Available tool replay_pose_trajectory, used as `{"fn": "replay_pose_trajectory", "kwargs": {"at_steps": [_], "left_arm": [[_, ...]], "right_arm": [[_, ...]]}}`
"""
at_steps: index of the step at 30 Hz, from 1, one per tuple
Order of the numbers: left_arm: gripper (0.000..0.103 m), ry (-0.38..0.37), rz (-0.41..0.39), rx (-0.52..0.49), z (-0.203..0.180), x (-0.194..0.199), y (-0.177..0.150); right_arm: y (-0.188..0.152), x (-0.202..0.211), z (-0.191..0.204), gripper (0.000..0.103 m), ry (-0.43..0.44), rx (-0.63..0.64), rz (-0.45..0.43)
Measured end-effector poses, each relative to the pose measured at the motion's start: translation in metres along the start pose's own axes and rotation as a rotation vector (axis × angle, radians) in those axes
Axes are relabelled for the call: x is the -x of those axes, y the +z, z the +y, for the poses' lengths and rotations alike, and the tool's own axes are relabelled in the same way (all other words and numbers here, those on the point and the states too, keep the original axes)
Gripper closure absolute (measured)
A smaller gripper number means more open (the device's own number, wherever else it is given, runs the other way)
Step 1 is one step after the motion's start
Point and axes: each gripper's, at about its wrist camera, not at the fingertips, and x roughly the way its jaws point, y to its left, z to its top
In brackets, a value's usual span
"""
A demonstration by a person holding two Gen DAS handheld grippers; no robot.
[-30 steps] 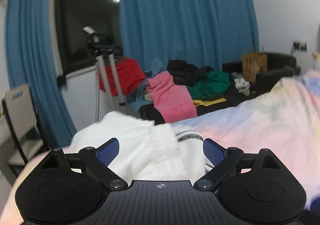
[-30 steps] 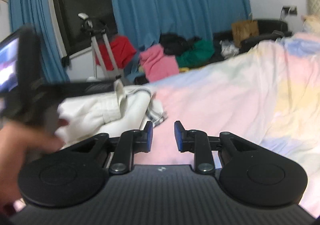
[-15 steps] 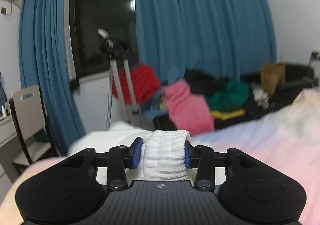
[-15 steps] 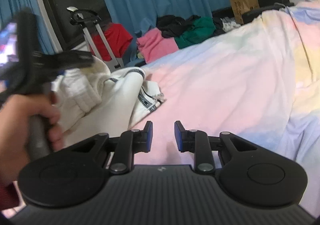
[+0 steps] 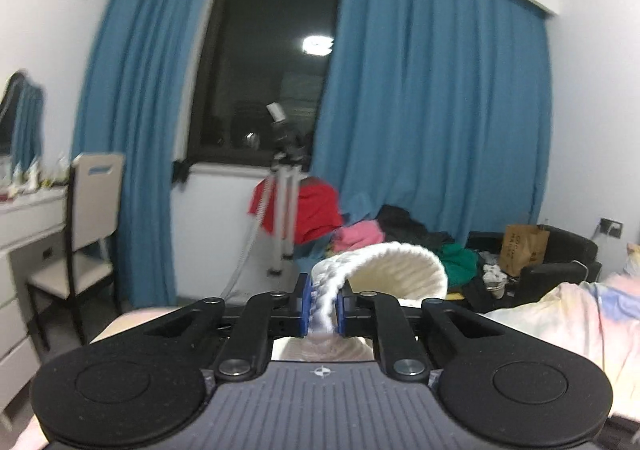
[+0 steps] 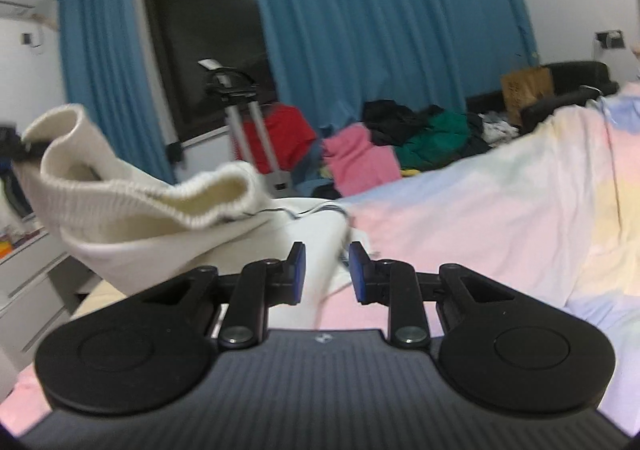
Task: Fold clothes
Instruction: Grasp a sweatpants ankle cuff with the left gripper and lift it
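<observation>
A white knitted garment (image 5: 384, 270) with a ribbed hem is lifted off the bed. My left gripper (image 5: 322, 308) is shut on its ribbed edge, and the cloth curls up in front of the fingers. In the right wrist view the same garment (image 6: 160, 210) hangs raised at the left, its ribbed hem sagging toward the middle. My right gripper (image 6: 326, 274) is open low over the bed, with a loose white fold of the garment lying between its blue pads (image 6: 298, 270). The rest of the garment trails down onto the pastel bedspread (image 6: 500, 202).
Beyond the bed lie a pile of pink, green and black clothes (image 6: 400, 142), a red cloth on a metal stand (image 5: 308, 210) and a brown paper bag (image 5: 524, 250). Blue curtains (image 5: 432, 110) flank a dark window. A chair (image 5: 90, 218) and white desk stand left.
My left gripper closed on the garment's ribbed edge and lifted it well above the bed, tilting upward. The right gripper moved in under the hanging cloth and its jaws opened slightly wider.
</observation>
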Motion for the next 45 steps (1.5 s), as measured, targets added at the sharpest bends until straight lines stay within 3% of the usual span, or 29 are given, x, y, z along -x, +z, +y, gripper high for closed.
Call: {"fn": "replay_pose_trajectory", "kwargs": {"at_steps": [4, 8, 11, 13, 16, 19, 23, 25, 28, 30, 35, 39, 45], "left_arm": [[0.092, 0.066, 0.112, 0.045, 0.062, 0.007, -0.033], [0.094, 0.115, 0.275, 0.084, 0.122, 0.000, -0.069], [0.093, 0.128, 0.355, 0.204, 0.161, -0.007, -0.084], [0.092, 0.117, 0.363, 0.244, 0.176, -0.005, -0.091], [0.091, 0.100, 0.343, 0.210, 0.186, 0.001, -0.098], [0.091, 0.084, 0.338, 0.206, 0.182, 0.005, -0.099], [0.089, 0.071, 0.331, 0.257, 0.185, 0.000, -0.098], [0.089, 0.068, 0.329, 0.281, 0.185, -0.008, -0.098], [0.089, 0.069, 0.329, 0.297, 0.185, -0.018, -0.097], [0.089, 0.070, 0.329, 0.308, 0.185, -0.024, -0.097], [0.089, 0.070, 0.329, 0.312, 0.182, -0.033, -0.097], [0.088, 0.055, 0.341, 0.283, 0.173, -0.031, -0.096], [0.087, -0.033, 0.445, 0.265, 0.145, -0.021, -0.097]], "right_arm": [[0.003, 0.018, 0.022, 0.075, 0.050, 0.078, -0.014], [-0.016, 0.012, 0.048, 0.075, 0.095, 0.175, 0.106], [-0.029, 0.002, 0.061, 0.075, 0.111, 0.201, 0.198], [-0.036, -0.003, 0.069, 0.075, 0.128, 0.220, 0.242], [-0.048, -0.014, 0.081, 0.073, 0.137, 0.271, 0.289], [-0.063, -0.031, 0.089, 0.055, 0.140, 0.292, 0.334], [-0.077, -0.061, 0.102, 0.055, 0.129, 0.301, 0.366], [-0.083, -0.079, 0.105, 0.055, 0.081, 0.329, 0.370], [-0.085, -0.101, 0.095, 0.056, 0.072, 0.248, 0.368], [-0.083, -0.111, 0.088, 0.056, 0.063, 0.197, 0.350], [-0.060, -0.090, 0.092, 0.080, 0.071, 0.209, 0.164], [-0.036, -0.061, 0.093, 0.085, 0.070, 0.221, 0.052], [0.000, 0.003, 0.098, 0.086, 0.084, 0.289, -0.084]]}}
